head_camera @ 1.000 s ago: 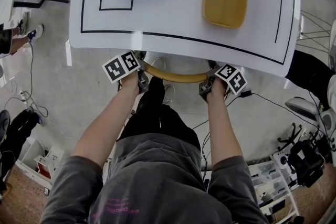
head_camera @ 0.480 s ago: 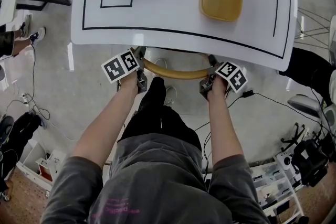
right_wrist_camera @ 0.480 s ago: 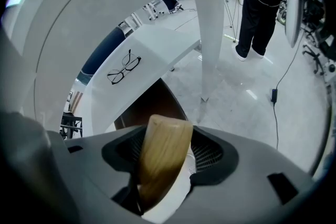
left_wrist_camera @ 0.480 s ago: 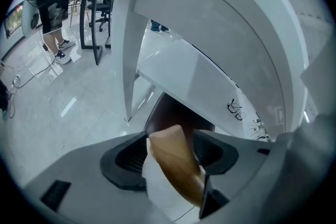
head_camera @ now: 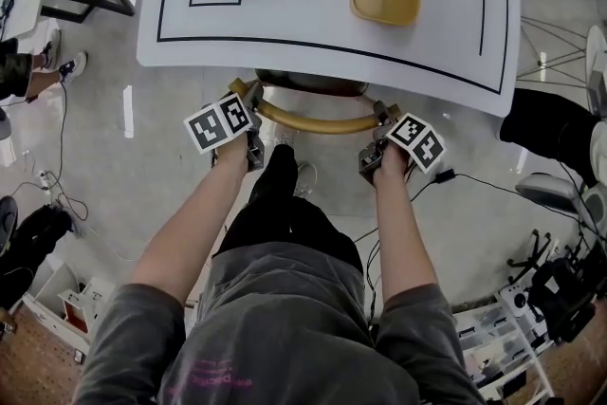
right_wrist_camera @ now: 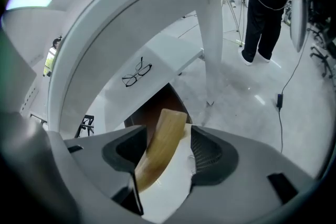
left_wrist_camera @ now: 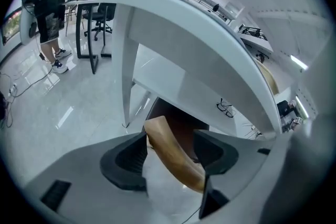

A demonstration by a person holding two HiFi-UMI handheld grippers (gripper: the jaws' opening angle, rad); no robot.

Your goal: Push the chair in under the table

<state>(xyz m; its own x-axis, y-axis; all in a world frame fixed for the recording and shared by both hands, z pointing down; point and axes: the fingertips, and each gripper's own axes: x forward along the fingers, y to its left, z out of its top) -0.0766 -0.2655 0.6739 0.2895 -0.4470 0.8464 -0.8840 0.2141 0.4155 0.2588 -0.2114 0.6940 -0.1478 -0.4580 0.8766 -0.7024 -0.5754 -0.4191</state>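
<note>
The tan curved wooden chair back (head_camera: 313,122) was seen just outside the white bench (head_camera: 322,28) edge, clamped by the left gripper (head_camera: 245,98) fingers. The right gripper (head_camera: 382,120) fingers, just opened, were spread around it.

Looks along the right gripper (right_wrist_camera: 169,153), jaws wide apart and just opened further. Frames the chair's curved wooden back rail (right_wrist_camera: 165,136) between them, close by the pad on the view's left, clear of the other. Shows the dark brown seat (right_wrist_camera: 152,105) under the white desk (right_wrist_camera: 105,18), past its arching near edge. Catches a desk leg (right_wrist_camera: 212,34), a cable (right_wrist_camera: 298,71) on the floor and a standing person (right_wrist_camera: 265,8) beyond.
</note>
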